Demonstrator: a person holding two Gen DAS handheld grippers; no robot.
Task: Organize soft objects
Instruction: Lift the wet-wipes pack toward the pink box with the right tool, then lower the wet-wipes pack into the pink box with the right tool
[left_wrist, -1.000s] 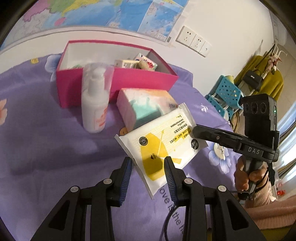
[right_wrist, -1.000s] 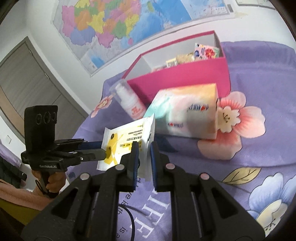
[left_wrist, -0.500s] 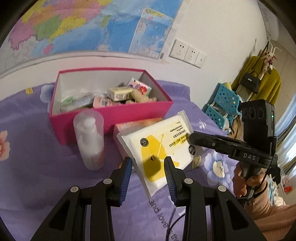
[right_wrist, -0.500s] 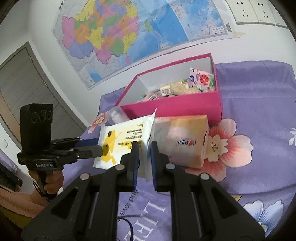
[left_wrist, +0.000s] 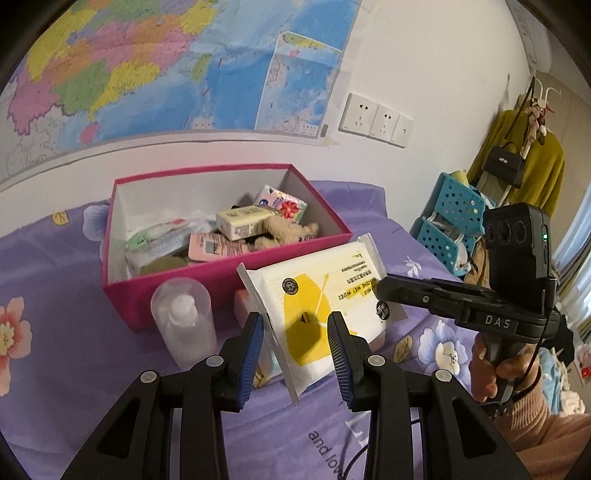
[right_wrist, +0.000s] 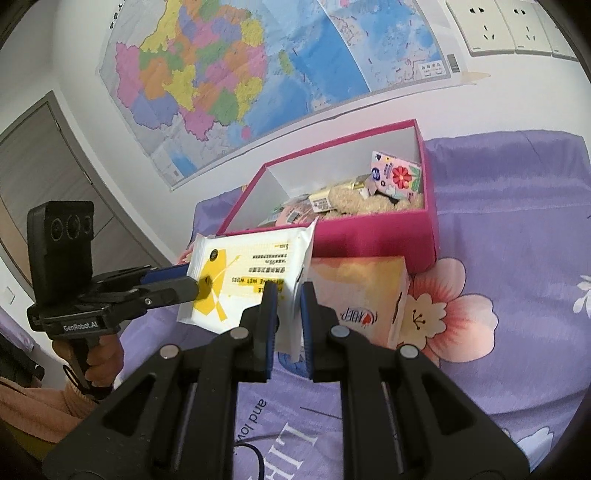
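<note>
Left wrist: looks forward and down along its tongs, close up.
Right wrist: likewise, from the opposite side.
Shared: pink box (left_wrist: 229, 275) (right_wrist: 373, 236).

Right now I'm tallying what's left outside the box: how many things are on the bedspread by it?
2: a clear-capped bottle before the pink box and a tissue pack beside it. The wipes pack hides part, so more possible.

Both grippers (right_wrist: 287, 295) (right_wrist: 192, 286) pinch wet wipes pack (right_wrist: 251, 275) before pink box (right_wrist: 373, 236).
</note>
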